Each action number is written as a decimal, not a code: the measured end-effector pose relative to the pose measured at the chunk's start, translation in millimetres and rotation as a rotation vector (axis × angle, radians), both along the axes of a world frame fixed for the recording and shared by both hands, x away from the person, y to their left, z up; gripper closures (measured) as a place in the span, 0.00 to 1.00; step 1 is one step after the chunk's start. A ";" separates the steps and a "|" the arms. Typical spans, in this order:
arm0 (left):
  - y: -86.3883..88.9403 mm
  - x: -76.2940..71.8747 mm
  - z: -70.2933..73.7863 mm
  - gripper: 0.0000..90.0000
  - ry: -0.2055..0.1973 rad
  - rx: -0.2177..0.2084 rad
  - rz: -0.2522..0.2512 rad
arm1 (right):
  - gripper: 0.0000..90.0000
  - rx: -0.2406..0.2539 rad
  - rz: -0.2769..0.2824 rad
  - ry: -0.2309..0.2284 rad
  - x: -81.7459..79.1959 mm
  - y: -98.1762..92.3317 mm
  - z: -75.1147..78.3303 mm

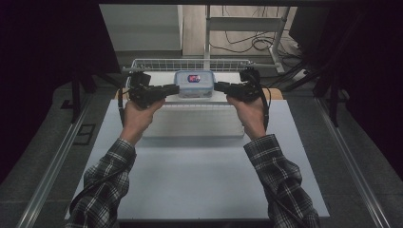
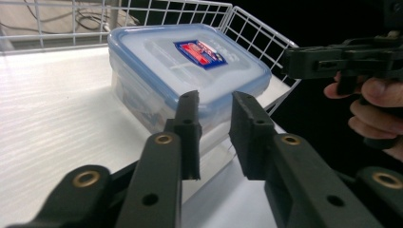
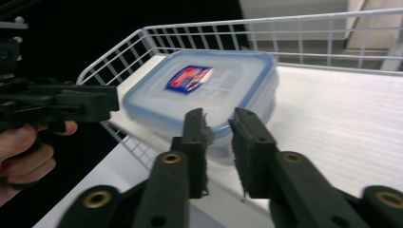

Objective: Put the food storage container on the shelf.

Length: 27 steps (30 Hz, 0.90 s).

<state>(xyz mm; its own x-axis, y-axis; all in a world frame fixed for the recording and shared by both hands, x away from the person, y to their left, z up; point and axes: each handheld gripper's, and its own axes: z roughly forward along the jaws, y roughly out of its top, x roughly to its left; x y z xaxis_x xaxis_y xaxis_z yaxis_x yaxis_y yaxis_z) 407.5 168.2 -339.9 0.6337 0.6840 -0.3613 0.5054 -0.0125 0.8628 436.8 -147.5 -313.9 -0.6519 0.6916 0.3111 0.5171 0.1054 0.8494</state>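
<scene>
The left gripper [image 1: 172, 88] sits at the left end of the lidded plastic container [image 1: 194, 83]; the right gripper [image 1: 219, 86] sits at the opposite end. In the left gripper view, the left gripper [image 2: 214, 126] has its jaws drawn near together with a narrow gap, the tips at the container's [image 2: 187, 71] near corner, at or just short of the lid rim; nothing is pinched. In the right gripper view, the right gripper [image 3: 219, 130] is in the same condition: jaws near together, a narrow gap, tips at the container [image 3: 209, 88] edge, no grip visible.

The container stands inside the wire basket [image 1: 157, 64], upright, lid on, its red-and-blue label [image 1: 194, 78] facing up.

Assessment: both grippers are positioned against the container ends. Securing it and lifting it clear of the basket remain to be done.
</scene>
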 end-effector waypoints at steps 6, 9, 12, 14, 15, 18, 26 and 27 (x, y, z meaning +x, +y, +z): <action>-1.2 -10.0 -2.5 0.92 -0.020 0.020 0.003 | 0.95 -0.040 0.055 -0.003 -7.2 3.2 -12.4; -6.0 -10.4 -4.7 0.95 -0.005 0.016 -0.035 | 0.96 -0.056 0.082 0.002 -8.0 7.7 -20.5; -9.4 -5.7 -6.3 0.95 0.001 0.051 -0.006 | 0.96 -0.063 0.082 -0.001 -5.5 11.1 -24.6; -9.1 -0.9 -7.7 0.95 0.011 0.044 0.003 | 0.96 -0.059 0.074 0.004 -2.2 11.9 -25.2; -9.0 1.1 -8.1 0.95 0.014 0.036 0.003 | 0.96 -0.060 0.069 0.003 -0.5 12.4 -25.0; -8.7 5.7 -8.4 0.95 0.018 0.033 0.017 | 0.97 -0.053 0.064 0.006 3.1 13.7 -23.6; -8.5 -5.4 -11.1 0.85 0.001 0.023 -0.016 | 0.93 -0.053 0.061 0.001 4.0 12.1 -23.5; -8.3 -7.6 -11.1 0.82 -0.002 0.027 -0.018 | 0.91 -0.051 0.062 -0.003 3.3 11.4 -24.2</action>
